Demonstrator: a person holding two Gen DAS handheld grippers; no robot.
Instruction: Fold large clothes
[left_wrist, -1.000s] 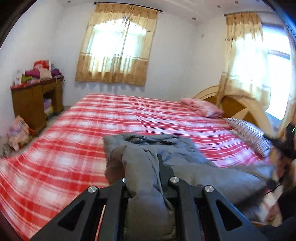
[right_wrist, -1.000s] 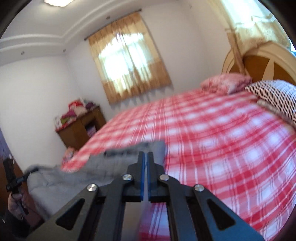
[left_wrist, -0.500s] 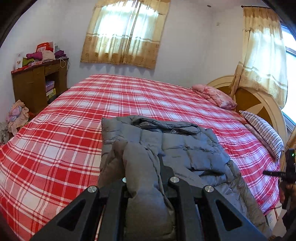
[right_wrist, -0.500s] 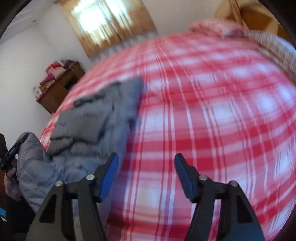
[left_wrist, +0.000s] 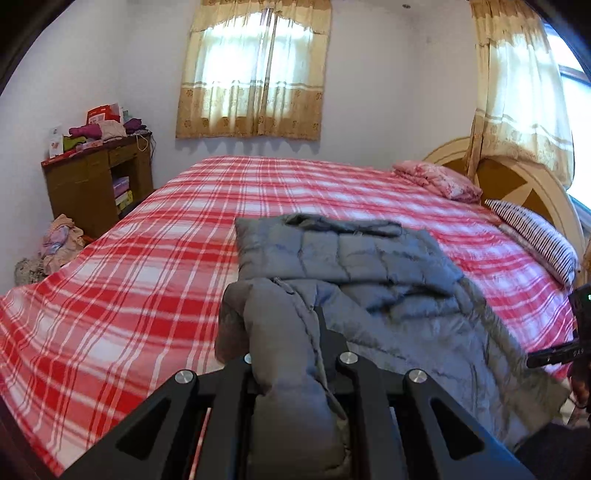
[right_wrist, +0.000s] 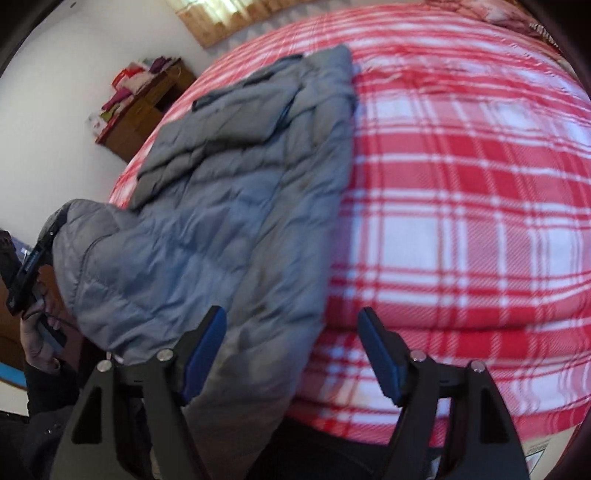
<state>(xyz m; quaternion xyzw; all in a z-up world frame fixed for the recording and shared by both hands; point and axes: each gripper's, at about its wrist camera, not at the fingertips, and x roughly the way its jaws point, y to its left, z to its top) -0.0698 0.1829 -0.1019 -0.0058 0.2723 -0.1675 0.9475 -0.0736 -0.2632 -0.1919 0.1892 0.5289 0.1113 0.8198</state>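
A grey puffer jacket (left_wrist: 354, 266) lies on the red-and-white plaid bed (left_wrist: 147, 258), its near part hanging over the bed's front edge. My left gripper (left_wrist: 291, 332) is shut on a bunched fold of the jacket and holds it up above the edge. In the right wrist view the jacket (right_wrist: 236, 192) spreads to the left on the bed (right_wrist: 461, 221). My right gripper (right_wrist: 291, 332) is open and empty, just above the jacket's lower right edge at the bed's front.
A wooden cabinet (left_wrist: 96, 181) piled with clothes stands at the left wall. A pink pillow (left_wrist: 439, 177) and a striped pillow (left_wrist: 535, 232) lie by the headboard (left_wrist: 524, 184). Clothes (left_wrist: 55, 243) lie on the floor at the left.
My right gripper opened, let go of the jacket, and tilted down toward the bed's front edge. The jacket now lies spread on the bed. My left gripper stays shut on its fold.
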